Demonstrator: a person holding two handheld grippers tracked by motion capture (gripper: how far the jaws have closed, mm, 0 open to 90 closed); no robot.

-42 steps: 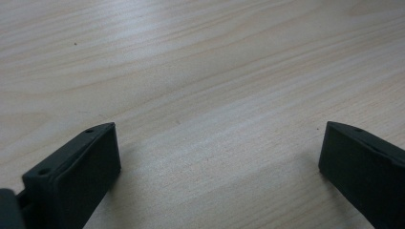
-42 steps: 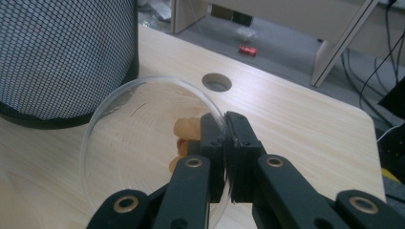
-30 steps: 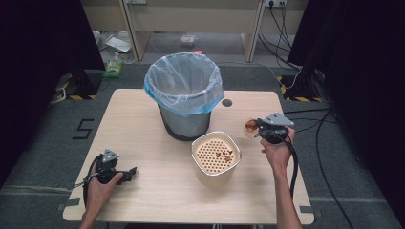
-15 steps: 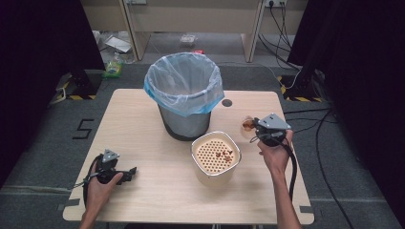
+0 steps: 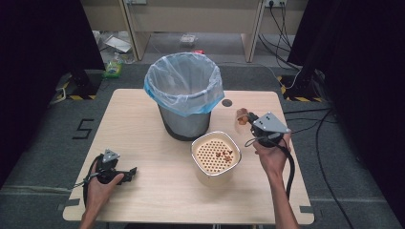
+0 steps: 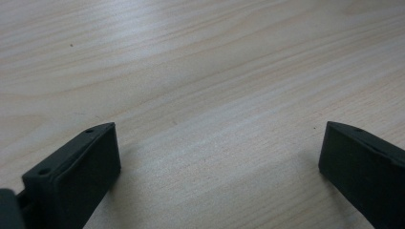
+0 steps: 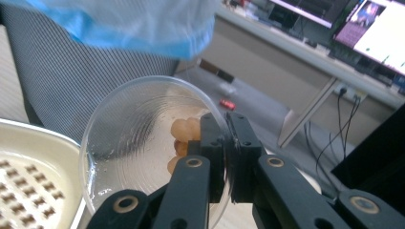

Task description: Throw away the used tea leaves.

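My right gripper (image 7: 226,157) is shut on the rim of a clear plastic bowl (image 7: 133,143), which is tilted on its side with a few pale brown food pieces (image 7: 184,136) stuck inside. In the high view the right gripper (image 5: 252,119) holds the bowl (image 5: 241,119) above the table, right of the bin (image 5: 184,93) and behind the cream strainer basket (image 5: 216,155). Some brown bits (image 5: 224,154) lie on the strainer's holed floor. My left gripper (image 5: 130,172) rests on the table at the front left, jaws open over bare wood (image 6: 215,119).
The grey bin lined with a blue-edged plastic bag (image 7: 119,21) stands at the table's back middle. A dark round hole (image 5: 227,102) marks the tabletop beside it. Cables (image 5: 305,119) trail off the right edge. Shelving and clutter lie on the floor beyond.
My right gripper has risen and moved left toward the bin with the clear bowl in it. The left gripper has stayed in place.
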